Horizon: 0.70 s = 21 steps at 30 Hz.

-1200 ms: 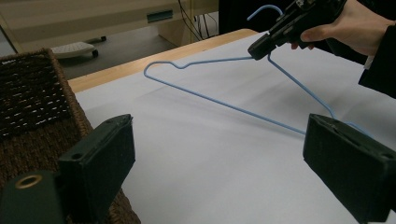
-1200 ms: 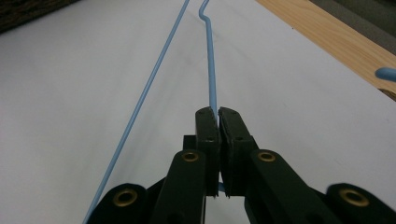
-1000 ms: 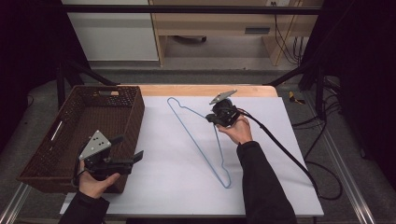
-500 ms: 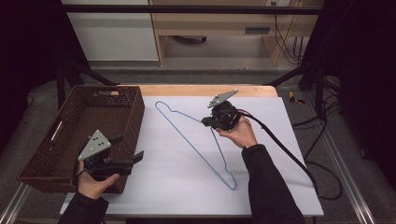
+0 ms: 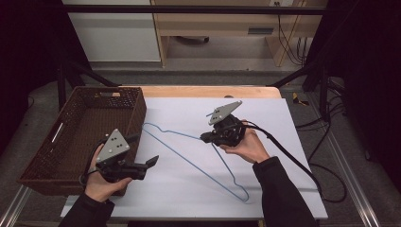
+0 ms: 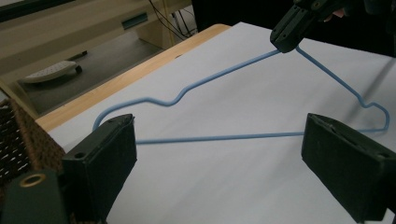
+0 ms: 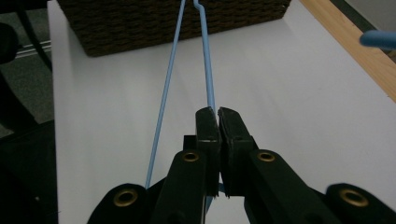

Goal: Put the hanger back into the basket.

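A thin blue wire hanger (image 5: 189, 156) lies across the white sheet (image 5: 283, 142) that covers the bench (image 5: 208, 91), whose pale wooden edge shows along the far side. The hanger is a slender, rounded wire bent into a long triangle, with a small kinked notch near each shoulder; its far corner sits just beside the wicker basket (image 5: 75, 137), and its other end reaches toward the near edge of the sheet. Whether the wire lies flat along its whole length or is lifted a little at the grasped point is hard to judge from above.

The right gripper (image 5: 204, 138) has its two black, blocky jaws pressed together on one wire of the hanger, near the middle of the sheet; in the right gripper view the blue wire (image 7: 208, 79) runs straight out from between the closed jaws toward the basket's woven side (image 7: 140, 23). A grey three-cornered plate tops the gripper and a black cable trails off to the right.

The left gripper (image 5: 149, 163) is held low at the near left, next to the basket, its jaws spread wide and holding nothing. In its own view the hanger (image 6: 224, 137) lies beyond the parted jaws.

The basket is rectangular, dark brown, tightly woven, with a cut-out handle in its far wall.
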### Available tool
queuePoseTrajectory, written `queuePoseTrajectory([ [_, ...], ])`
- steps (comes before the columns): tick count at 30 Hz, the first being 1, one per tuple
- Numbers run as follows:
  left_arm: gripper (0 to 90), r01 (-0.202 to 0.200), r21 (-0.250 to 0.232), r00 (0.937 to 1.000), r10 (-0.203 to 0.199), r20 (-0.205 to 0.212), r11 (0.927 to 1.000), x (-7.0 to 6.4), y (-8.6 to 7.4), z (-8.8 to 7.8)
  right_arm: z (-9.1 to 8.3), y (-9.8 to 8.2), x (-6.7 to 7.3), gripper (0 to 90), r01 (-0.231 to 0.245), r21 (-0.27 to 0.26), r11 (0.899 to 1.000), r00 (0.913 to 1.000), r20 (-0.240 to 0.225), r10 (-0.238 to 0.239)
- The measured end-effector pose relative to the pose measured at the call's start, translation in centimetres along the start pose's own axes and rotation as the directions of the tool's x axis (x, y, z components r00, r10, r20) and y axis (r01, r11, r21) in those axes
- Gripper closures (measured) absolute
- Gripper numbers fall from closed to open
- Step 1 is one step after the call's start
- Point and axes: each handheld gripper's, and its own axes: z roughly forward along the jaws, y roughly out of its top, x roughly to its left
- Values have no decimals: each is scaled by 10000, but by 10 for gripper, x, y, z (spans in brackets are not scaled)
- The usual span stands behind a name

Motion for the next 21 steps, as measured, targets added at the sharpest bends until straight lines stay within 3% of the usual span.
queuePoseTrajectory([
  [1, 103, 0, 0, 10000, 0, 0, 10000, 0, 0, 0, 0, 0, 0, 883, 0, 0, 10000, 10000, 0, 0],
  [6, 119, -729, 546, 9971, 715, 263, 9958, -8, 12, 13, -2, 1, 12, 883, 268, -34, 9996, 9981, -545, -269],
  [9, 141, -1381, 1004, 9898, 1337, 500, 9853, -14, 19, 23, 1, 2, 20, 883, 419, 94, 9991, 9963, -750, -411],
  [11, 169, -1523, 1078, 9875, 1469, 567, 9824, -16, 19, 25, 1, 1, 23, 883, 451, 152, 9989, 9950, -901, -435],
  [12, 174, -1870, 1328, 9814, 1793, 684, 9733, -19, 20, 30, 2, 1, 24, 882, 448, 161, 9989, 9946, -943, -431],
  [13, 187, -1870, 1328, 9814, 1793, 684, 9733, -19, 20, 30, 2, 1, 24, 882, 448, 161, 9989, 9946, -943, -431],
  [17, 231, -2738, 1852, 9609, 2601, 952, 9438, -28, 21, 43, 2, 0, 28, 882, 480, 217, 9986, 9936, -1033, -455],
  [18, 243, -3138, 2007, 9488, 2982, 1044, 9280, -32, 21, 49, 2, 0, 28, 882, 551, 204, 9983, 9925, -1106, -525],
  [19, 254, -3138, 2007, 9488, 2982, 1044, 9280, -32, 21, 49, 2, 0, 28, 882, 551, 204, 9983, 9925, -1106, -525],
  [20, 271, -3556, 2123, 9343, 3400, 1075, 9102, -36, 21, 54, 2, 0, 30, 882, 505, 202, 9985, 9926, -1112, -479],
  [21, 294, -3556, 2123, 9343, 3400, 1075, 9102, -36, 21, 54, 2, 0, 30, 882, 505, 202, 9985, 9926, -1112, -479],
])
